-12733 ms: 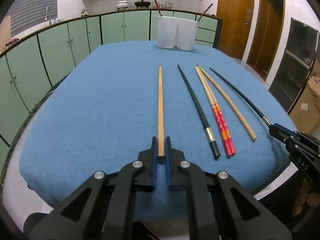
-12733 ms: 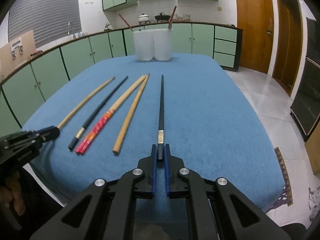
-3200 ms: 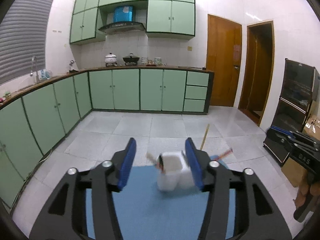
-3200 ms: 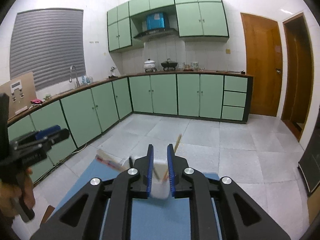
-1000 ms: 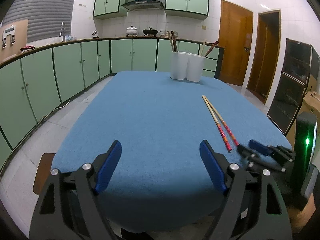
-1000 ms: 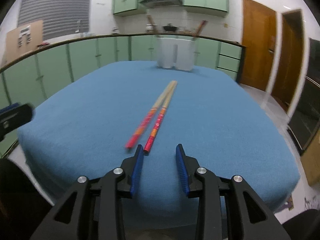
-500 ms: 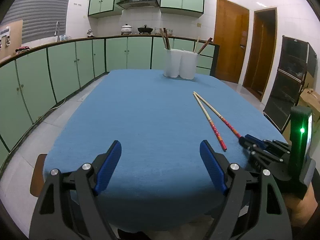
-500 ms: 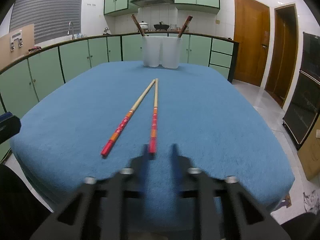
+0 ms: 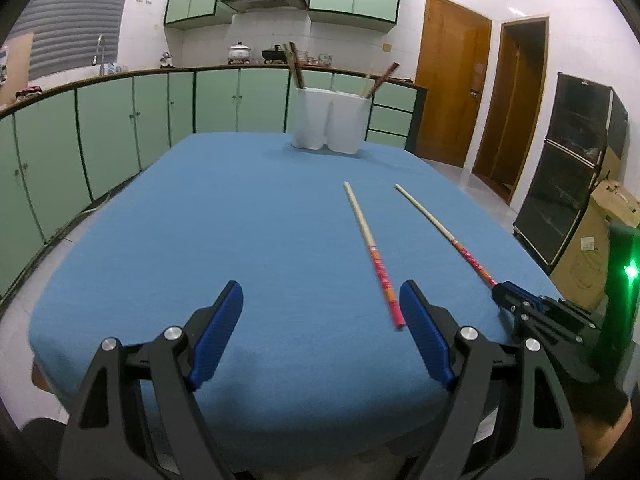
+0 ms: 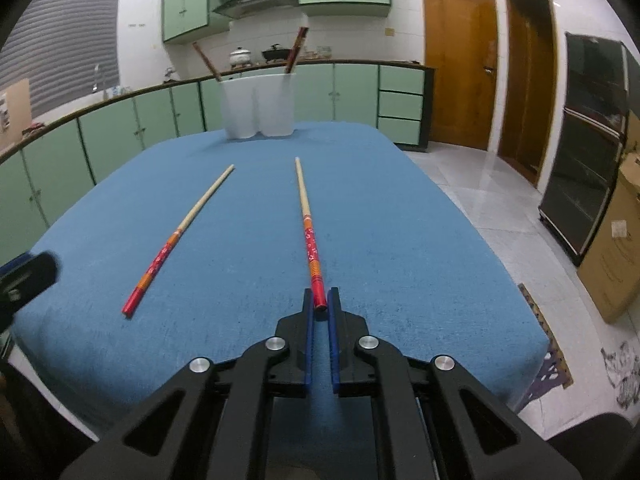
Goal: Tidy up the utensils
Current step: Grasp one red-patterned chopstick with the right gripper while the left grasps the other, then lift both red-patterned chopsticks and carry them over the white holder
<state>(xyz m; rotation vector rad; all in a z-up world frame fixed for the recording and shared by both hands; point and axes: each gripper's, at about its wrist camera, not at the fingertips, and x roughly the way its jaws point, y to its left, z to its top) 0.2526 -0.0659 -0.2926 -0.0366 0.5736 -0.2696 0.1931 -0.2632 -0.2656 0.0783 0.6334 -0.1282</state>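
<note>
The right gripper (image 10: 319,305) clamps the near chopstick's (image 10: 309,236) red end; the left gripper (image 9: 320,312) gapes empty beside the other chopstick (image 9: 370,246). Next: lift it toward the white cups (image 10: 258,106).

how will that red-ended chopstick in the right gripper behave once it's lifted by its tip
The chopstick looks thin, straight and rigid, so it should probably stay stiff and feel light. The right gripper pinches only its red end, so the long pale part may droop or pivot. Its round, glossy-looking shaft might slip, or roll on the blue tablecloth if dropped.
</note>
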